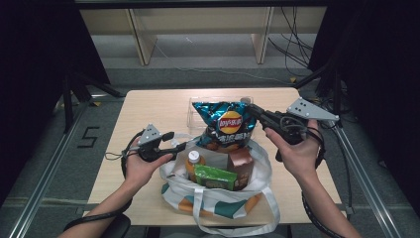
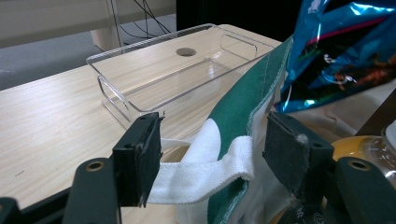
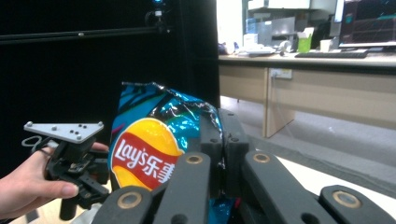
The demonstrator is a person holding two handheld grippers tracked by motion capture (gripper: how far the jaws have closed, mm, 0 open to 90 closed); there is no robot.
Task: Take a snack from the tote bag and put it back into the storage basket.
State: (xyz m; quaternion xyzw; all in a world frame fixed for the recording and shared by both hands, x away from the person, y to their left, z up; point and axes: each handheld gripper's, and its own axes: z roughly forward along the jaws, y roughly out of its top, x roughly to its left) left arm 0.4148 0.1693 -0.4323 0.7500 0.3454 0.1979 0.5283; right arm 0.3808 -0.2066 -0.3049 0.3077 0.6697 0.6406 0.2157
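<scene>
On the left side of the table (image 1: pixel 148 106), the left gripper (image 1: pixel 179 145) is at the rim of the tote bag (image 1: pixel 218 203), which is white with green patches. In the left gripper view its jaws stand apart, and the white handle strap (image 2: pixel 205 175) of the bag passes between them. One pad touches the strap end, but the other pad (image 2: pixel 292 151) is off the cloth, so I see no real squeeze.

In the middle, the bag stands open. Inside are a bottle with a white cap (image 1: pixel 194 161), a green packet (image 1: pixel 215 177) and a brown carton (image 1: pixel 241 163). Behind the bag, a clear plastic tray (image 2: pixel 154 70) lies on the table.

The blue Lay's chip bag (image 1: pixel 225 124) stands upright above the bag's mouth, with its lower part just at the rim. On the right, the right gripper (image 1: pixel 251 110) is clenched on the top right corner of the chip bag. In the right gripper view the two jaws are pressed together with the foil pinched between them.
</scene>
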